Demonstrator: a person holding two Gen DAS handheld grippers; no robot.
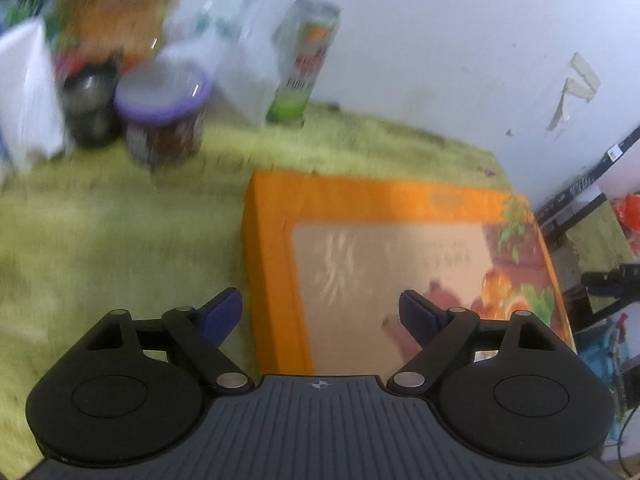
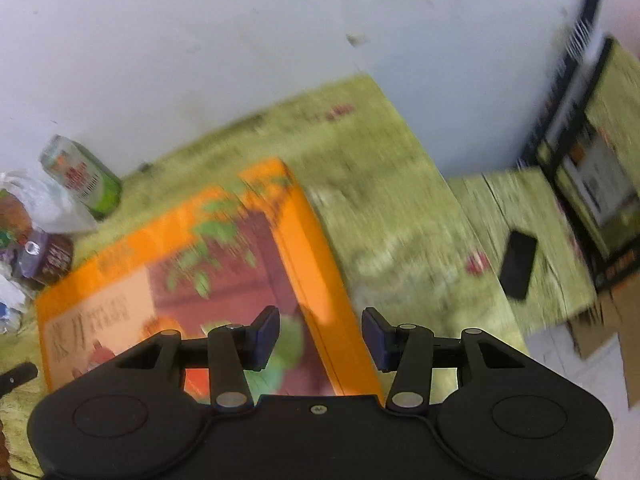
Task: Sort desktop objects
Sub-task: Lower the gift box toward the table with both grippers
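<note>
While both the left tool (image 1: 321,316) and right tool (image 2: 320,338) hang released, the flat orange cardboard box (image 1: 400,248) lies centre-frame on the green-covered bench (image 1: 120,220); a careless sweep could topple the green drink can (image 1: 306,60) upper centre

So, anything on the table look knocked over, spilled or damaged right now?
Nothing stands out. The orange box lies flat on the green cloth; the can and purple-lidded jar stand upright by the wall. Frames are blurred.
</note>
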